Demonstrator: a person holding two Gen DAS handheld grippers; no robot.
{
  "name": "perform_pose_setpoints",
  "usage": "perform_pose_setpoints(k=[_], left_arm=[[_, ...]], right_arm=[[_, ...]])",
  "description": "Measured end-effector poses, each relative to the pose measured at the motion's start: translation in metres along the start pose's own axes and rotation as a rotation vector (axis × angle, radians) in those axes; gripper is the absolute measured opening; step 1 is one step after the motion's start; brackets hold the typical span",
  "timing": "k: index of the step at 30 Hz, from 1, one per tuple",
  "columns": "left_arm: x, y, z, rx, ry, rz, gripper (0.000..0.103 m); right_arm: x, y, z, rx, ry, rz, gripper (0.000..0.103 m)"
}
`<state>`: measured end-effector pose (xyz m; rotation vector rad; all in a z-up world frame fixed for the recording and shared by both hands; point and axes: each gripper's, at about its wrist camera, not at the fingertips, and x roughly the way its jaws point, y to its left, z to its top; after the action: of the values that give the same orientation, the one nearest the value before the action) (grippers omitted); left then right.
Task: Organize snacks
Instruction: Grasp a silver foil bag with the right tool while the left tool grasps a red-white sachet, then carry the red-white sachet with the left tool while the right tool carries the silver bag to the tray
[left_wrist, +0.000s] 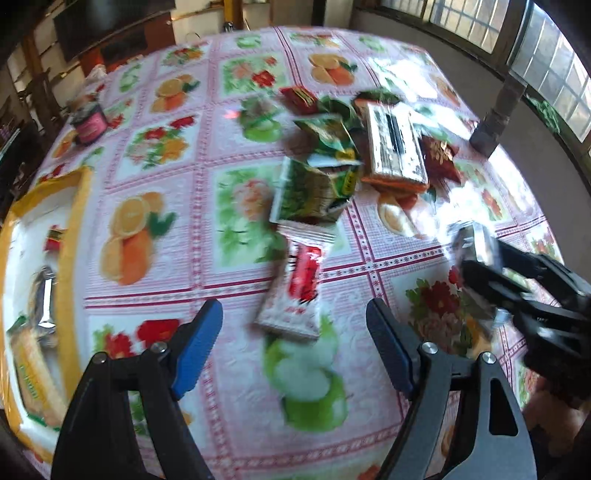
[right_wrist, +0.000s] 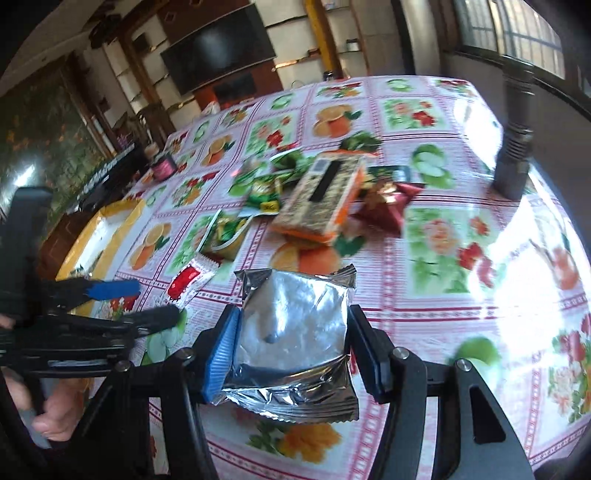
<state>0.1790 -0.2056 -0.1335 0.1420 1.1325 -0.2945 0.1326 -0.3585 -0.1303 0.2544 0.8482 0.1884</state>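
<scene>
A bench under a fruit-print cloth carried scattered snacks. The right gripper held a crinkled silver foil packet between its fingers, above the bench. The left gripper hung wide open and empty over a red-and-white sachet, whose long axis ran away from the camera. Judged step: collecting. Next, likely closing across the sachet's narrow width, then carrying both to the yellow-rimmed tray.

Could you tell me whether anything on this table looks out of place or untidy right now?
Yes: the snacks lie in a loose, overlapping pile mid-table rather than in the yellow-rimmed tray at the left edge. A red-and-white packet lies askew apart from the pile. Nothing looks spilled or torn.
</scene>
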Motion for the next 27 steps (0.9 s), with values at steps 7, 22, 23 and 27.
perform_pose_setpoints(k=[7,22,23,27], left_arm=[[0.014,-0.005,0.005,0.01,-0.001,0.031,0.05],[-0.025,0.017,-0.018,-0.056,-0.066,0.025,0.026],[-0.029,0.02,-0.02,-0.061,-0.074,0.039,0.026],[-0.045,0.031,-0.025,-0.091,-0.108,0.091,0.026]], right_arm=[[-0.014,-0.008,-0.001,0.017,-0.026,0.017,0.059],[-0.014,0.02,0.001,-0.028,-0.045,0.086,0.059],[-0.013,0.024,0.0,-0.033,-0.045,0.095,0.059],[-0.011,0.038,-0.001,-0.054,-0.04,0.121,0.059]])
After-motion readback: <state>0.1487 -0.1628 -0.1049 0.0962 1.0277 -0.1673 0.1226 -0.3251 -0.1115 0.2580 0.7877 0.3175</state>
